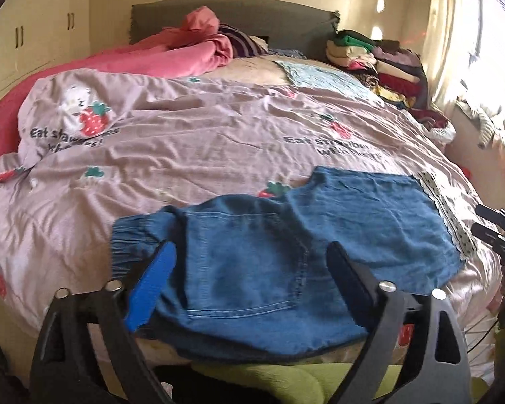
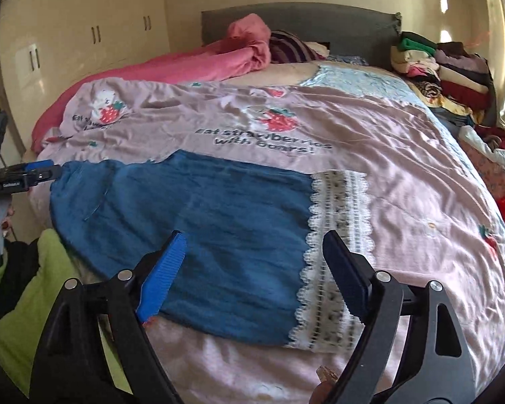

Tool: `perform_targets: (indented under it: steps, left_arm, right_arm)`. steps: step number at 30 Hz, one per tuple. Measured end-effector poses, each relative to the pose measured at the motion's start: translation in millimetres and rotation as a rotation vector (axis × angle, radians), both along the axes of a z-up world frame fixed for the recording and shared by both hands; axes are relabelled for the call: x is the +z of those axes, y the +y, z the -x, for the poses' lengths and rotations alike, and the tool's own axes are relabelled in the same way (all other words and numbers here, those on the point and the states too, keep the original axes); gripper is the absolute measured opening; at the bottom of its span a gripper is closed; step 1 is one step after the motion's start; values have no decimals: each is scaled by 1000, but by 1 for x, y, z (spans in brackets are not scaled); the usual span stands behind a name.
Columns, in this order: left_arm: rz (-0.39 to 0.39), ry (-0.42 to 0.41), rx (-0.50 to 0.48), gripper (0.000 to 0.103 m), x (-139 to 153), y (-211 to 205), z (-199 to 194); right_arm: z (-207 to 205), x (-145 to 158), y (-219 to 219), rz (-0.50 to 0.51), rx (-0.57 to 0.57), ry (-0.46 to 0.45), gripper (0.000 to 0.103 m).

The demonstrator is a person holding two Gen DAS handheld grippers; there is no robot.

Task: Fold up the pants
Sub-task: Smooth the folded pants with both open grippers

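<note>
Blue denim pants lie flat across the near edge of the bed, elastic waistband at the left and lace-trimmed cuffs at the right. My left gripper is open and empty, hovering over the seat and back pocket. In the right wrist view the pants spread left to right, with the white lace cuff at the right. My right gripper is open and empty above the leg near the cuff. The left gripper also shows at the left edge there, by the waistband.
The bed carries a pink strawberry-print cover. A pink blanket lies at the head, and stacks of folded clothes stand at the far right. Wardrobes stand on the left. A green garment hangs below the bed edge.
</note>
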State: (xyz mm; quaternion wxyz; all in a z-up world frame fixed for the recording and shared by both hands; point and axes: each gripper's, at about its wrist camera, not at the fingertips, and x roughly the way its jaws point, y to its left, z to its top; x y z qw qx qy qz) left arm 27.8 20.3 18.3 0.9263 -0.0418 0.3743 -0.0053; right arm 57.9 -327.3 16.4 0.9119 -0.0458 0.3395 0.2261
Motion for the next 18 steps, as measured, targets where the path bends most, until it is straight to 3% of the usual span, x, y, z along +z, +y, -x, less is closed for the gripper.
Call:
perform_targets:
  steps: [12,18]
  left_arm:
    - [-31,74,-123,92,-29,-46,-40]
    - [-74,183,-143,92,-63,-54,-64]
  right_arm:
    - [-8,-19,42,64,37,26,85]
    - [-17,-40,45,107,18,95,85]
